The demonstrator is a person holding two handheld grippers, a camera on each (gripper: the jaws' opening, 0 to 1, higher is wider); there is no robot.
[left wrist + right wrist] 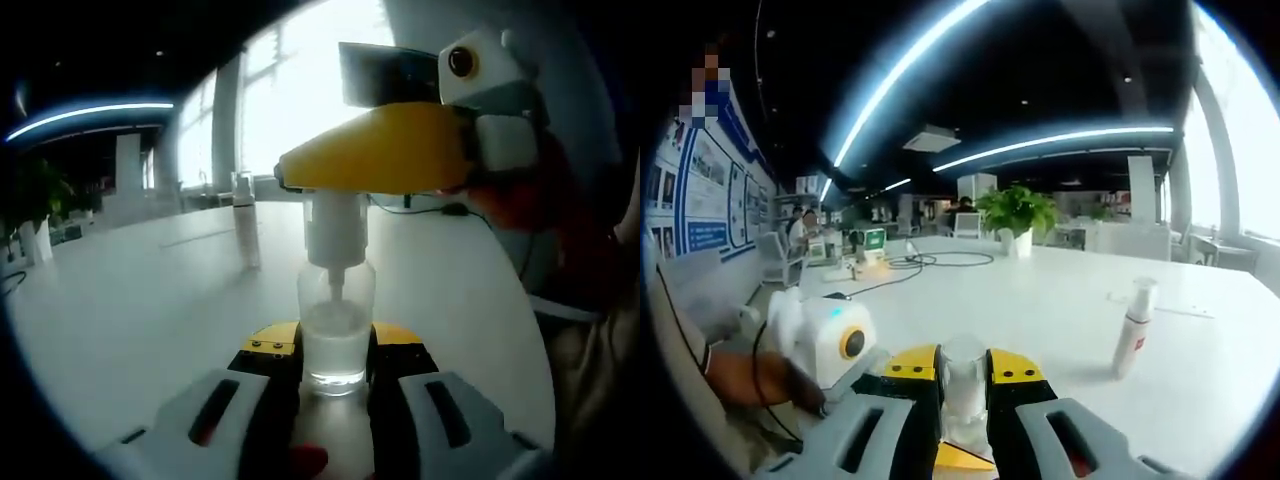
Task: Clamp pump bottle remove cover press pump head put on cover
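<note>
Pump bottle (336, 330): I see a clear round plastic bottle with a white pump head, standing upright on the smooth white surface (150, 320).
Left tongs (335, 385): my two jaws, yellow-tipped with black pads, are closed on the bottle's lower body from both sides.
Right tongs (963, 385): in the right gripper view my jaws pinch the white pump head between them; in the left gripper view they come in from the right as a yellow beak over the pump top.
Second bottle (1134, 328): a slim white tube-shaped bottle stands upright, well apart from the tongs.
Background: a green potted plant (1017, 215) stands on the far surface.
</note>
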